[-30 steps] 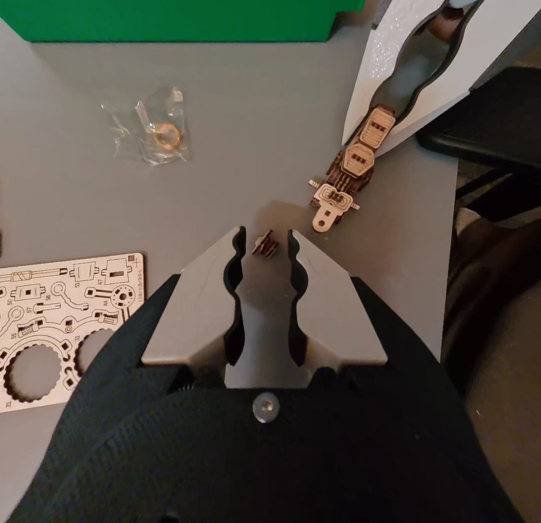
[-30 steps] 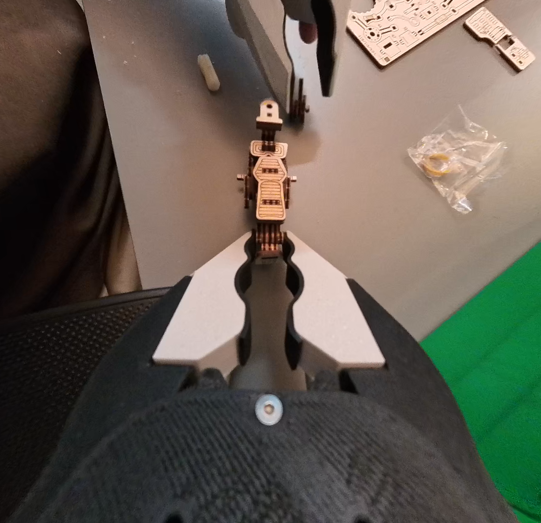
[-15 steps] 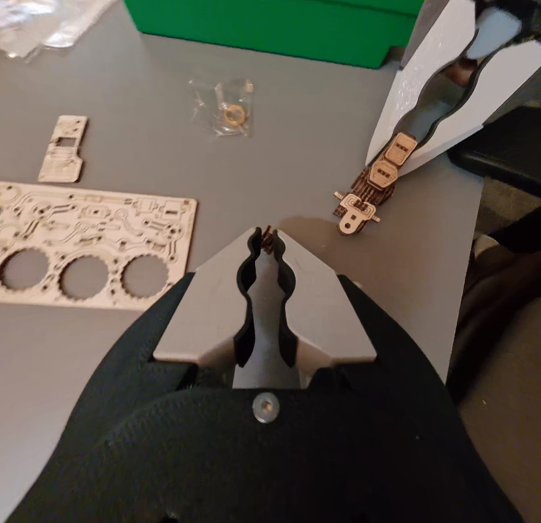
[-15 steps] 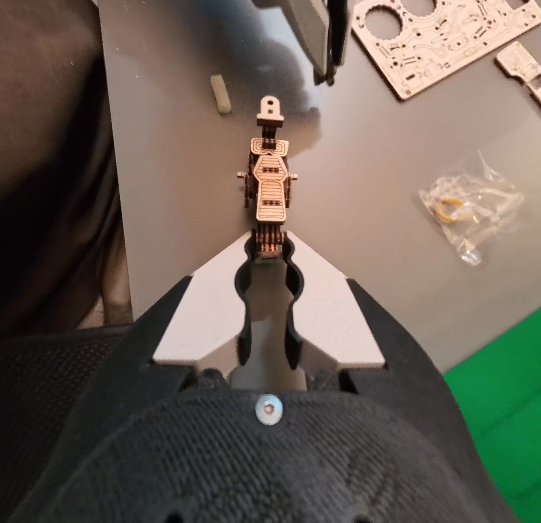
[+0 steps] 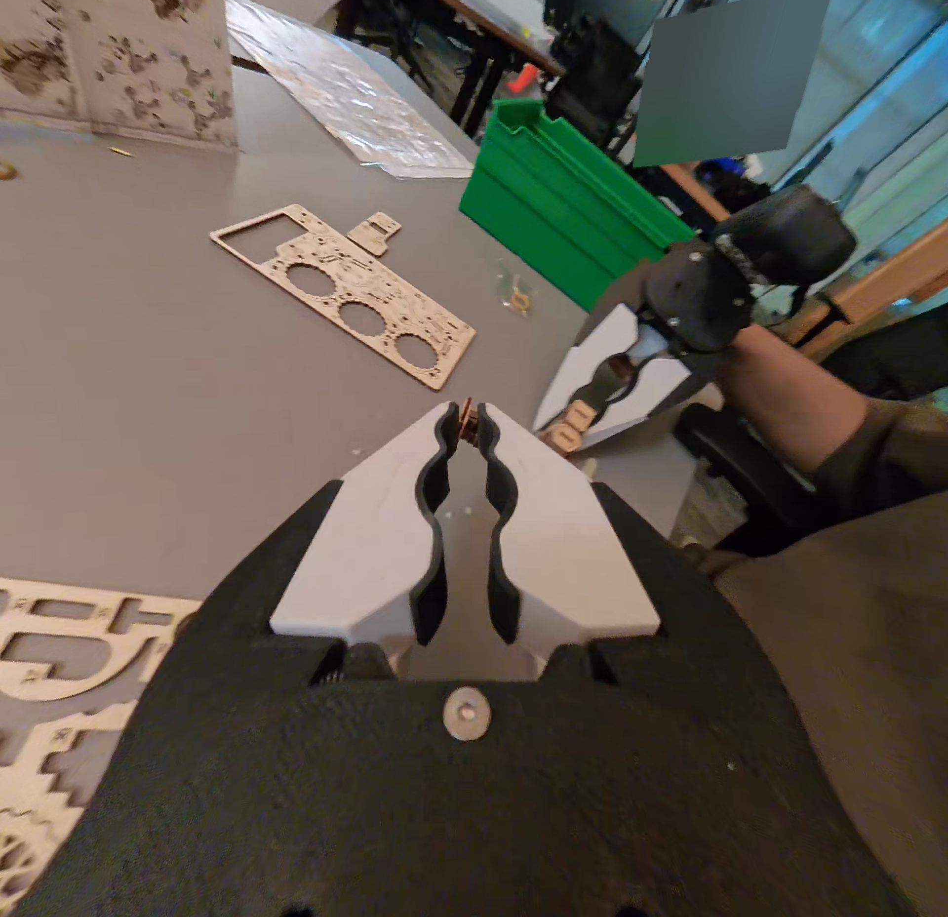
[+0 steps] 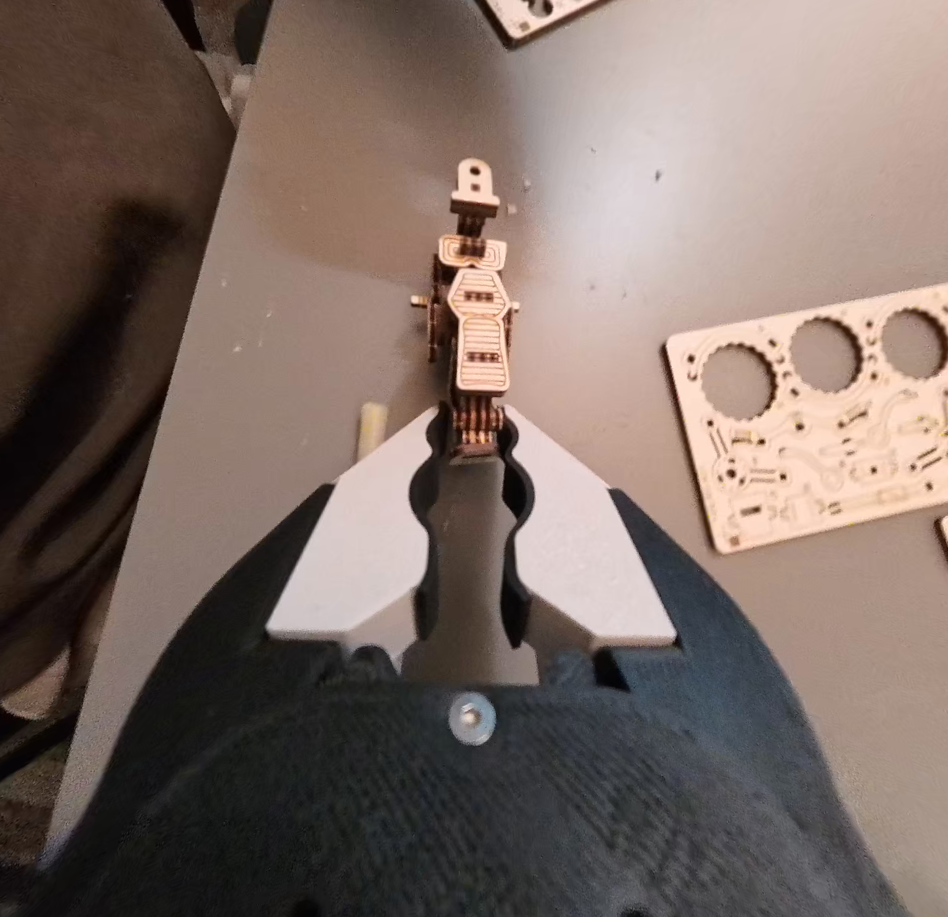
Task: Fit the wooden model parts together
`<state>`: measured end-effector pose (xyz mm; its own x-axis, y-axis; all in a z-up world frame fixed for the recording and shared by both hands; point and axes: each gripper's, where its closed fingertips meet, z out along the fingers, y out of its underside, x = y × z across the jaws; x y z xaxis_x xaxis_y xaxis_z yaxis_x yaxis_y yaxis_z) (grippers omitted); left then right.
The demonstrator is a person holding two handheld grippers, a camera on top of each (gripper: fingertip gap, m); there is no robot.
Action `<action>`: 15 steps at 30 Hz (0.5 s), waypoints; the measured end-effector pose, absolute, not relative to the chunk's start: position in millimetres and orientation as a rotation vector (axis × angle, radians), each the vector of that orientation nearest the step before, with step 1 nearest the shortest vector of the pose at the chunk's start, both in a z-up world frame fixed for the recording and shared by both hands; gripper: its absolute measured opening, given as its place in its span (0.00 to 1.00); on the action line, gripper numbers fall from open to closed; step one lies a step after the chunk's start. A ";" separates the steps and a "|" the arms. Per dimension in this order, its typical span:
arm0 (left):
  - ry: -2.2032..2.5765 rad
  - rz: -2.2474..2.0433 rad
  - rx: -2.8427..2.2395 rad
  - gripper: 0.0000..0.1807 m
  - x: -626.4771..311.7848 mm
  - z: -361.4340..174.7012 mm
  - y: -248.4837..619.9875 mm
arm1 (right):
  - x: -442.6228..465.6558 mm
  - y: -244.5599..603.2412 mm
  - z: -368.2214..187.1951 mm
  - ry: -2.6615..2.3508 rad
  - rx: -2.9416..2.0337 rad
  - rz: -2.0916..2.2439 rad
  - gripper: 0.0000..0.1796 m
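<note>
Your left gripper (image 5: 468,422) pinches the small wooden part (image 5: 467,420) at its tips, off the table (image 5: 154,430), free to offer up | your right gripper (image 6: 474,428) clamps the model's (image 6: 479,338) tail, steadying it as the receiving body.

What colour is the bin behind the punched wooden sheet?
Green bin, clearest in the left wrist view.

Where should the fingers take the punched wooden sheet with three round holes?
Best bet: the long bare edge of the punched wooden sheet nearest the left gripper, coming in low from that side. It lies flat on the table, so only an edge offers purchase; the thin bars between the holes look fragile.
</note>
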<state>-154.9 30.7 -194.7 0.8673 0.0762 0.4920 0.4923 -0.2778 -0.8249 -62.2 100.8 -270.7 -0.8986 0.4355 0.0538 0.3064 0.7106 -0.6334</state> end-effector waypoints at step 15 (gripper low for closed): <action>-0.290 -0.454 -1.984 0.03 -122.5 -223.2 35.9 | -81.0 88.0 -274.2 -2.673 -0.621 0.864 0.17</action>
<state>-122.5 35.9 -223.2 0.8993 0.0047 0.4372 0.3951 -0.4368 -0.8081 -81.0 88.0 -274.2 -0.8737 0.4725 0.1158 0.3152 0.7311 -0.6051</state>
